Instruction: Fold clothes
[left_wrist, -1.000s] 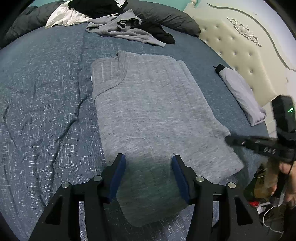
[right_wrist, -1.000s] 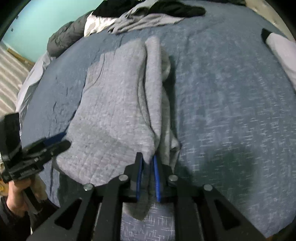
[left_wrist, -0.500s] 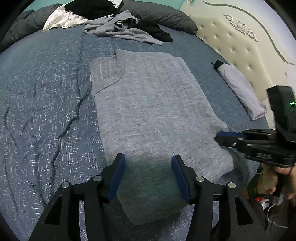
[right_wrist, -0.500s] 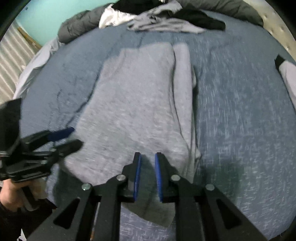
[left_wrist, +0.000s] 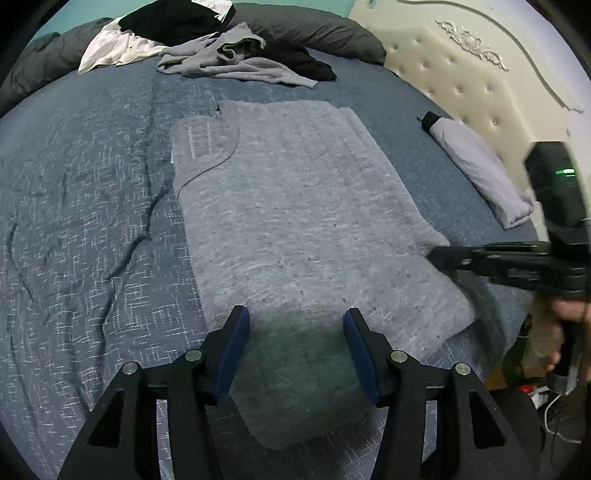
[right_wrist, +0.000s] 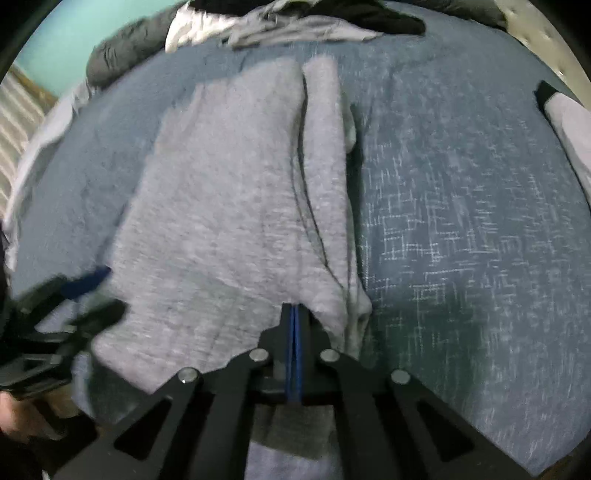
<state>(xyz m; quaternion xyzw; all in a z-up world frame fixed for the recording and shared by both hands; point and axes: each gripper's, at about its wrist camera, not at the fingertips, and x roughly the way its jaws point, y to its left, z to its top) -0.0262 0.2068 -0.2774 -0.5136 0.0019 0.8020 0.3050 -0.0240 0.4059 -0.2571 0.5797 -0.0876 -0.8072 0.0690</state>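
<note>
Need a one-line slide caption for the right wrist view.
Right gripper shut on the near hem of a grey shirt laid on the blue bedspread.

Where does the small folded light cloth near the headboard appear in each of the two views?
Left wrist view: the folded light cloth lies at the right, beside the headboard.
Right wrist view: it is cut by the right edge.
Shared landmark: the pile of clothes at the bed's far end.

Right wrist view motion-blurred; left gripper (right_wrist: 88, 291) smeared at left edge. Folded pale garment (right_wrist: 569, 125) cut off at right edge.
</note>
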